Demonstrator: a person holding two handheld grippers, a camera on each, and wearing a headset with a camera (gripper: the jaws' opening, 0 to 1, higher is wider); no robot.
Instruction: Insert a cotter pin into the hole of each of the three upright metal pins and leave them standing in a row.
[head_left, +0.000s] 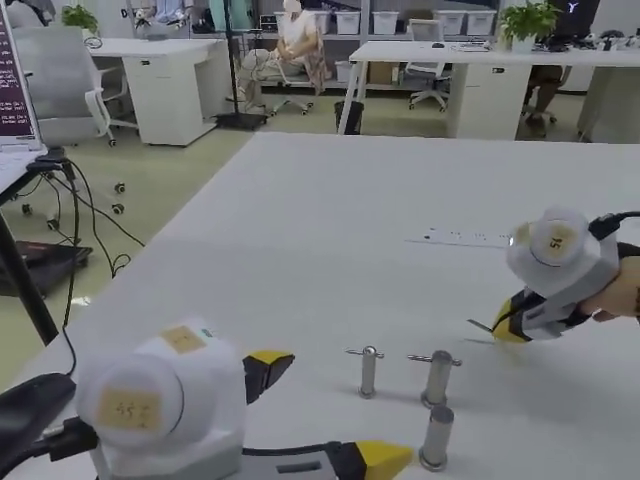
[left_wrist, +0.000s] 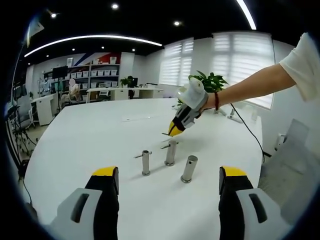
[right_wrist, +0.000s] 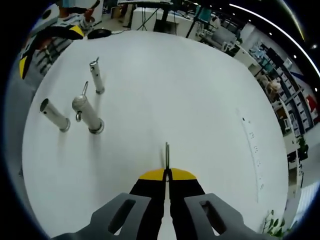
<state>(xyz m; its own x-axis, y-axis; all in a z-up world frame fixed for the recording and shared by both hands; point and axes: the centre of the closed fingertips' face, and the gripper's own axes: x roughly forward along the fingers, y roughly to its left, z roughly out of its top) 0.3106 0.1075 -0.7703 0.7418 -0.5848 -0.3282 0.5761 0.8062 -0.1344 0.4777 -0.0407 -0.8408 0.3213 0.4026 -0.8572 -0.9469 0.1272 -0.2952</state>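
Three upright metal pins stand on the white table. The far pin and the middle pin each carry a cotter pin through the top. The near pin has an empty hole. My right gripper hovers right of them, shut on a cotter pin that sticks out past its yellow tips. My left gripper is open at the near edge, its jaws wide apart, with the three pins ahead of it.
A white power strip lies on the table beyond the pins. A person's arm reaches in from the right. Desks, chairs and a seated person fill the room behind.
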